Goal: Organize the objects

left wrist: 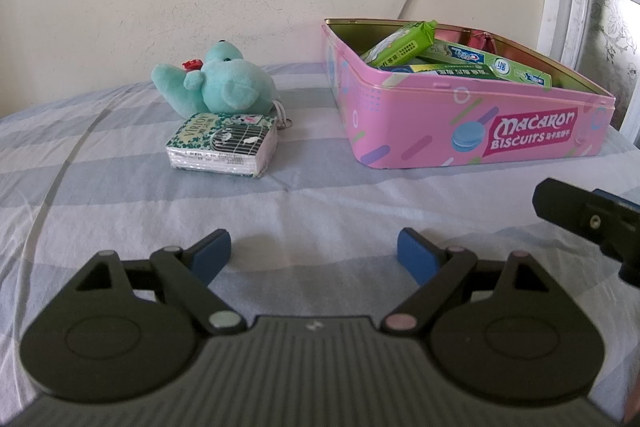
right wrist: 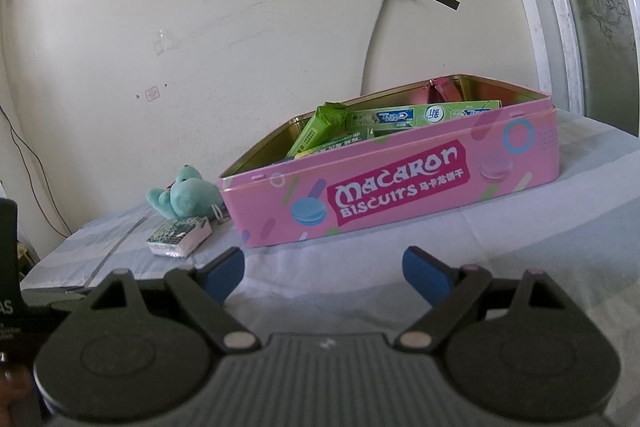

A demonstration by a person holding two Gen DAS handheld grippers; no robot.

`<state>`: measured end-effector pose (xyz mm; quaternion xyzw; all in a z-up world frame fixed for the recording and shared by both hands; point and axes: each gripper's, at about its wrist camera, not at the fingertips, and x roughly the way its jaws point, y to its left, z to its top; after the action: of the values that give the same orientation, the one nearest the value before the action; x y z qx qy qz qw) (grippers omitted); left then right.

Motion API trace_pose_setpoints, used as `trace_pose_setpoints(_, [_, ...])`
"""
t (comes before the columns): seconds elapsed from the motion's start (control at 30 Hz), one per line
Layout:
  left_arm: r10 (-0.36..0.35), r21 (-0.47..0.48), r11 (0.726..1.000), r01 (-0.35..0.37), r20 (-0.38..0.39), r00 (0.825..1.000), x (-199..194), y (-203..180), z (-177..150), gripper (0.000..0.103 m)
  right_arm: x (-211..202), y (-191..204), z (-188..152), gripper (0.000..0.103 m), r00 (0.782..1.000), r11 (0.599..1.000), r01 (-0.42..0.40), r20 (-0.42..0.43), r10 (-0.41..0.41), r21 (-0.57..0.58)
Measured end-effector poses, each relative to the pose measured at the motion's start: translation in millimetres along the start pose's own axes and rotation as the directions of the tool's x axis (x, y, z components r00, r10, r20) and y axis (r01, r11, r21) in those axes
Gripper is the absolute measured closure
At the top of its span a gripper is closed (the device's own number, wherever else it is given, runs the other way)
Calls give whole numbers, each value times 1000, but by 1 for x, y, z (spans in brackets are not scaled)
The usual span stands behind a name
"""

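The task is judged to be well under way: the pink biscuit tin [left wrist: 472, 115] is already loaded with a green wrapped packet [left wrist: 404, 45] and toothpaste boxes [left wrist: 496, 67], with something pink tucked in at its far corner. Two things are left out on the striped bedsheet [left wrist: 120, 167]: a teal plush toy [left wrist: 228, 83] and, just in front of it and touching it, a tissue pack [left wrist: 224, 145], both well apart from the tin on its left side. The left gripper [left wrist: 314, 255] is held wide apart above bare sheet, with nothing between its blue pads. The right gripper [right wrist: 324, 273] is likewise spread wide and empty, pointed toward the tin's front wall but not touching it.
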<state>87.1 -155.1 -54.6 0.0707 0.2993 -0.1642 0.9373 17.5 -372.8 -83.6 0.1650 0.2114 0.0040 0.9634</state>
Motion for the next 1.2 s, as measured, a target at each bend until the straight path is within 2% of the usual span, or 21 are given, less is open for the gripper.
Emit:
trace_pose_setpoints(0.13, [8,0,1000,-8,-2,1000,-1,1,0,11,0,3,1,13,1000,1000,4,-8,-4,-10])
trace_pose_setpoints(0.3, [51,-18,999,-51,1,999,-6,20,2,11,1,17,5,14,998,998,-48,-38,47,-30])
trace_pose_setpoints(0.5, [124,-117,986,-120,23,992,-14,85,7,11,14,52,6,14,989,985,-123,-96,112,-121])
trace_pose_setpoints(0.67, [177,-241,957,-164,36,984,-15,143,6,11,34,94,5,14,972,962,-194,-169,163,-191])
trace_pose_setpoints(0.77, [204,-304,936,-178,57,977,-16,165,5,12,53,122,8,14,958,945,-237,-215,189,-224])
trace_pose_setpoints(0.9, [200,-364,917,-164,63,978,-14,175,-1,12,89,161,14,14,955,932,-232,-249,163,-280])
trace_pose_setpoints(1.0, [174,-380,914,-145,42,984,-10,177,-4,12,119,184,16,10,964,913,-190,-246,104,-361])
trace_pose_setpoints(1.07, [160,-394,910,-131,42,986,-12,179,-5,12,140,192,19,10,962,910,-165,-267,63,-381])
trace_pose_setpoints(1.17, [145,-399,910,-115,46,988,-16,178,-6,12,171,200,21,14,950,906,-146,-311,16,-397])
trace_pose_setpoints(1.2, [136,-399,911,-106,48,989,-14,186,-7,12,179,201,18,20,942,903,-147,-336,3,-403])
